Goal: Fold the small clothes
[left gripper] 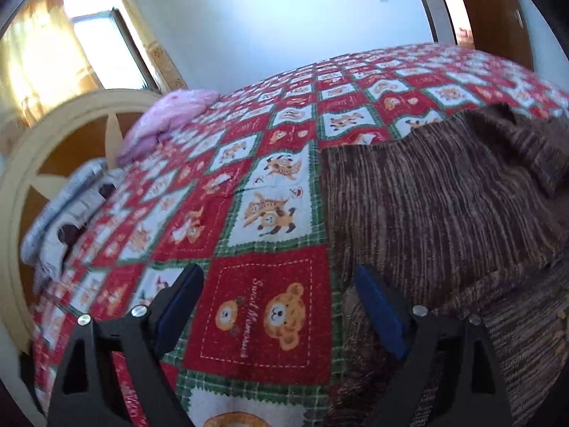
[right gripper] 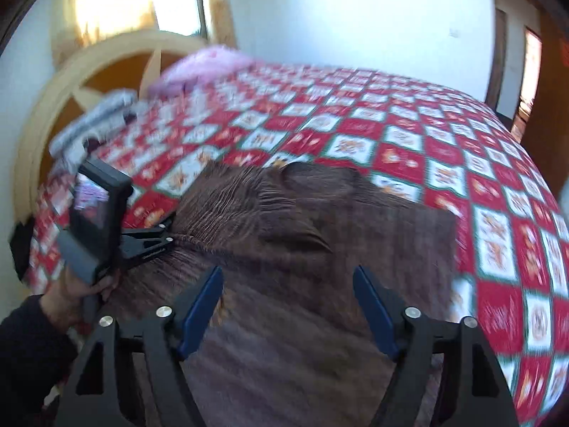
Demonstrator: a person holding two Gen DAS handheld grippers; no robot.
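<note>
Brown striped sweater (left gripper: 437, 206) on red-white bear-print checked quilt (left gripper: 270, 163)

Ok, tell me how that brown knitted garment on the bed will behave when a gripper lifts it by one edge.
The brown knitted garment will probably go floppy and drape, since it already lies in soft folds on the bedspread. Its ribbed, fuzzy knit should grip the pads rather than slip. It looks thick, so it may sag heavily.

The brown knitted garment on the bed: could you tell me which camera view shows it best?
The right wrist view: the brown knitted garment lies nearly whole there, though blurred. The left wrist view shows the garment sharper, but cut off at the right edge.
</note>
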